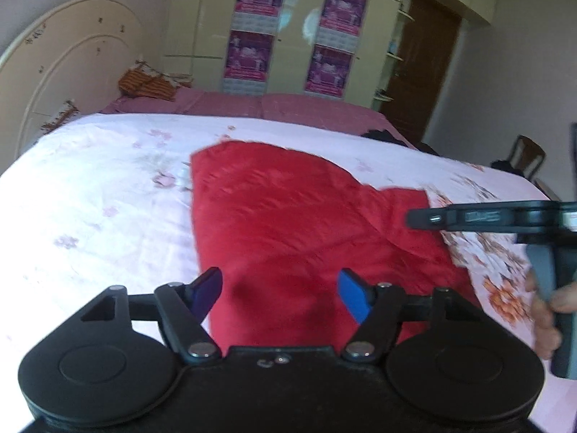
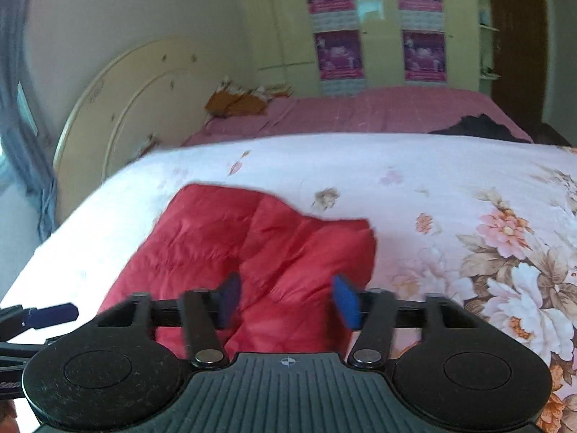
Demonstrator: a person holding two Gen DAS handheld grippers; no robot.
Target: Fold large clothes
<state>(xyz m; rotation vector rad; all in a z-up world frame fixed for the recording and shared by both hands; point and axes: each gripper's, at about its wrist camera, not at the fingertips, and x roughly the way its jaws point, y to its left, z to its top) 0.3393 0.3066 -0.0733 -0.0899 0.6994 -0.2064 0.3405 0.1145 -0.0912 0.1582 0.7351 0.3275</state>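
Observation:
A red garment [image 1: 288, 216] lies spread and partly folded on the floral bed cover [image 1: 108, 180]. My left gripper [image 1: 281, 294] hovers over its near part, blue pads wide apart, nothing pinched between them. My right gripper [image 1: 422, 218] shows side-on over the garment's right edge, held by a hand [image 1: 548, 310], with no cloth hanging from it. In the right wrist view the right gripper [image 2: 288, 301] stands open above the red garment [image 2: 252, 245], which rests on the bed cover [image 2: 396, 166]. The left gripper [image 2: 68, 313] pokes in at the left edge, carrying nothing.
Beyond the cover lie a pink sheet [image 1: 252, 103] and orange pillows [image 1: 148, 84] against a cream headboard [image 1: 72, 54]. A dark heap of clothes [image 1: 378, 133] sits at the bed's far right. A wardrobe with posters [image 1: 288, 29], a brown door [image 1: 425, 65] and a chair [image 1: 528, 151] stand behind.

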